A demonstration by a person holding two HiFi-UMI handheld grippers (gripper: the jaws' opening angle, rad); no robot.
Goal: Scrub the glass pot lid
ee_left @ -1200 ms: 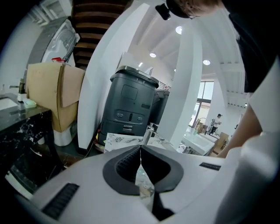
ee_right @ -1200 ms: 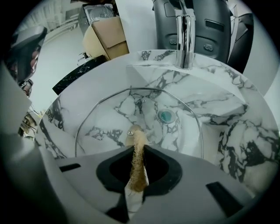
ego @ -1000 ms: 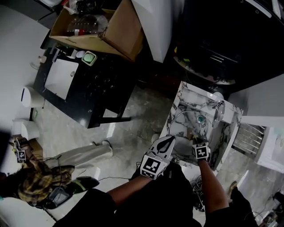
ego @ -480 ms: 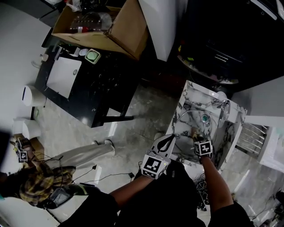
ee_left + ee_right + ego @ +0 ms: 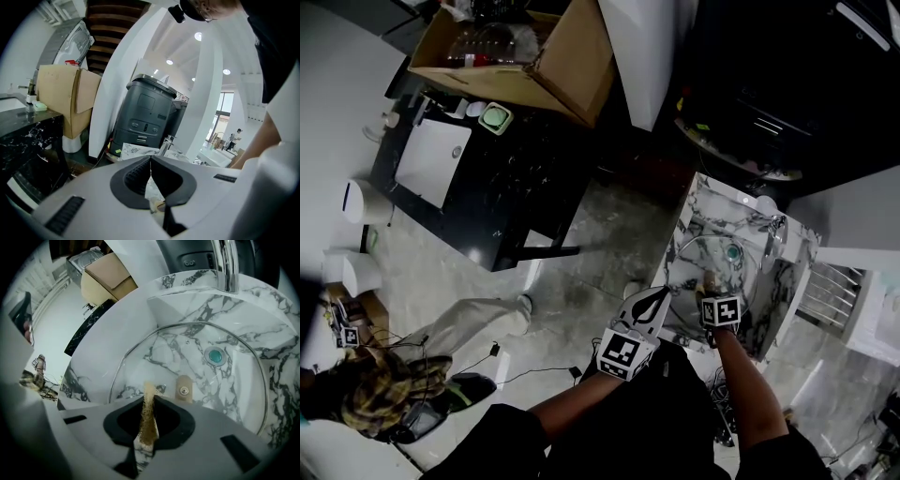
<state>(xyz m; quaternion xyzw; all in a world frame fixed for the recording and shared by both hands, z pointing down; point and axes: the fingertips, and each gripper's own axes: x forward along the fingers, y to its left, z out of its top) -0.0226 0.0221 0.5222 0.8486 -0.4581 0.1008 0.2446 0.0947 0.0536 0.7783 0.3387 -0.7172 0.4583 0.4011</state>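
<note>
The glass pot lid (image 5: pixel 197 376) lies in the marble sink (image 5: pixel 117 329), its tan knob (image 5: pixel 183 387) near my right gripper. In the head view the lid (image 5: pixel 727 267) fills the basin. My right gripper (image 5: pixel 148 401) is shut on a thin brown sponge strip (image 5: pixel 149 420), whose top edge rests against the lid's near side. The right gripper (image 5: pixel 710 284) reaches in from the sink's near edge. My left gripper (image 5: pixel 151 159) has its jaws pressed together, and in the head view its tip (image 5: pixel 662 294) is at the sink's near left rim. I cannot tell whether the lid's rim is pinched there.
A chrome faucet (image 5: pixel 227 263) stands behind the basin, and a teal drain (image 5: pixel 216 356) shows through the glass. A black counter (image 5: pixel 516 178) with a cardboard box (image 5: pixel 525 56) is across the floor. A dark grey bin (image 5: pixel 145 117) stands beyond the sink. A seated person (image 5: pixel 403 375) is at lower left.
My right gripper has shifted slightly left over the lid with the sponge. The left gripper has stayed at the sink's rim. The seated person's leg has moved.
</note>
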